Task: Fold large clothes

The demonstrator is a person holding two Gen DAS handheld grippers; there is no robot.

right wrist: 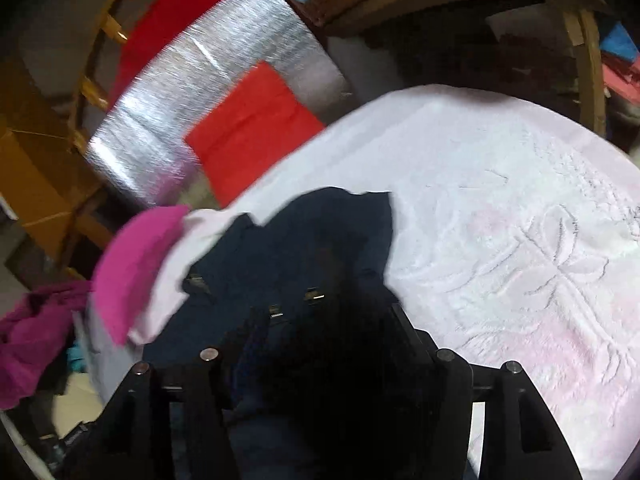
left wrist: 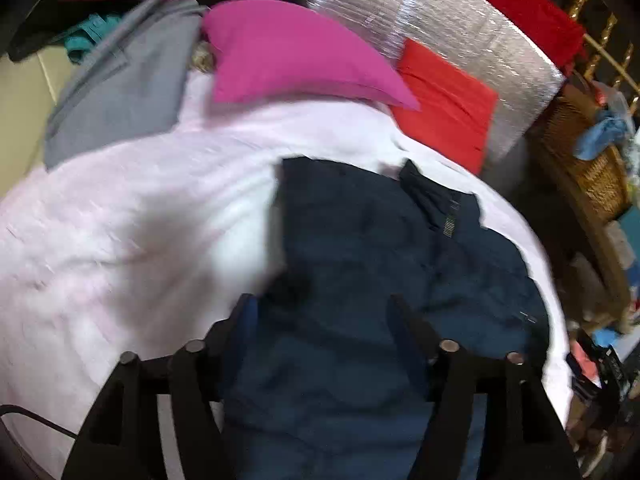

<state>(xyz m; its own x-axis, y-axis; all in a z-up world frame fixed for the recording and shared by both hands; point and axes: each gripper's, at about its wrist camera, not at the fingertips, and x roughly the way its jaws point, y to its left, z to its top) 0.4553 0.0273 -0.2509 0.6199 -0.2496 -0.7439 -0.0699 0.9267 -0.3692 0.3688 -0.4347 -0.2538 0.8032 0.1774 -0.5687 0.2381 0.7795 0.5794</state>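
A dark navy garment (left wrist: 360, 240) lies partly folded on a pale pink embossed cover (left wrist: 140, 220). My left gripper (left wrist: 322, 308) hangs just above the garment's near part, its black fingers wide apart and open, with no cloth pinched between them. In the right wrist view the same navy garment (right wrist: 320, 240) shows metal snaps and a jagged far edge on the cover (right wrist: 500, 220). My right gripper (right wrist: 328, 320) also stands open over it; the cloth below its fingers is in deep shadow, so contact is hard to judge.
A folded magenta cloth (left wrist: 288, 52) and a grey garment (left wrist: 120, 92) lie at the cover's far side. A folded red cloth (left wrist: 444, 104) rests on a silver foil mat (left wrist: 460, 40). A wicker basket (left wrist: 584, 152) and wooden furniture stand to the right.
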